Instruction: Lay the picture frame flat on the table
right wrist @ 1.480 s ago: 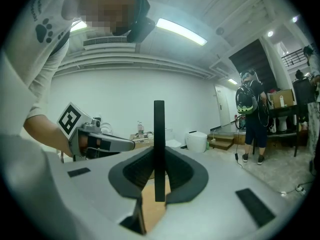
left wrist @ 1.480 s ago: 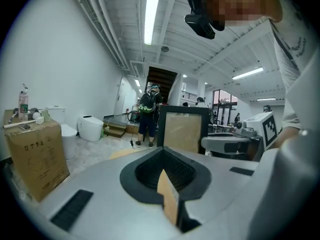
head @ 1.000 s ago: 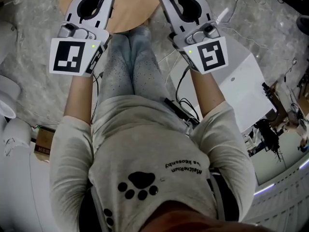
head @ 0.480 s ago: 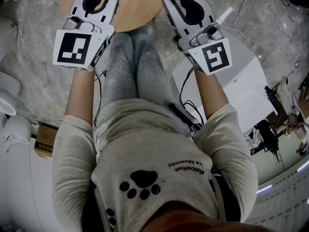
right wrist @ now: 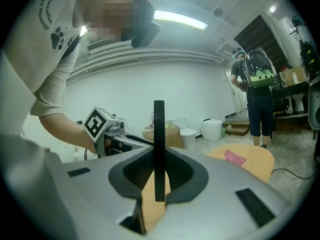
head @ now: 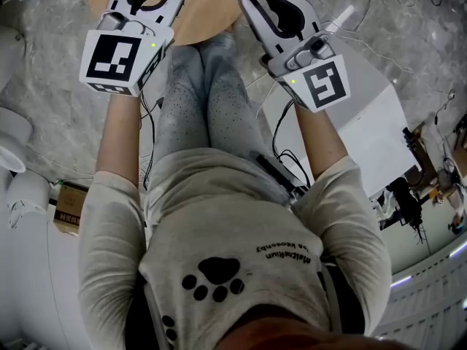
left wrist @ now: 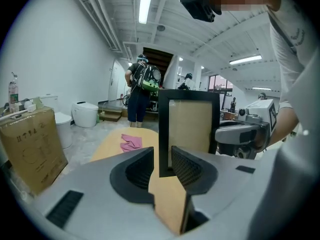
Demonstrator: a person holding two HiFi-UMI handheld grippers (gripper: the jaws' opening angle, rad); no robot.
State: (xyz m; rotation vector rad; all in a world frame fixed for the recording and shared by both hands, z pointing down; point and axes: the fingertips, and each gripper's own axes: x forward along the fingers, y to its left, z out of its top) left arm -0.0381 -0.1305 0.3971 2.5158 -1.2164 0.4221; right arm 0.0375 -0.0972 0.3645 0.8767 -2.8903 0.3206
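Observation:
A black picture frame (left wrist: 190, 94) with a tan panel stands upright over the round wooden table (left wrist: 112, 146). My left gripper (left wrist: 162, 156) has just been opening; the frame's left bar stands between its pads with a slim gap on each side. My right gripper (right wrist: 159, 171) is shut on the frame (right wrist: 159, 134), which I see edge-on as a thin black bar pinched between both pads. In the head view both grippers, left (head: 146, 6) and right (head: 281, 13), reach over the table (head: 197, 20), their tips cut off at the top edge.
A pink cloth (left wrist: 131, 143) lies on the table's far part. A cardboard box (left wrist: 30, 149) stands to the left, a white bin (left wrist: 86, 114) behind it. A person with a backpack (left wrist: 140, 91) stands beyond the table. A white case (head: 372, 130) and cables lie on the floor at right.
In the head view the left gripper has shifted toward the top of the picture, farther over the table. The right gripper has barely moved.

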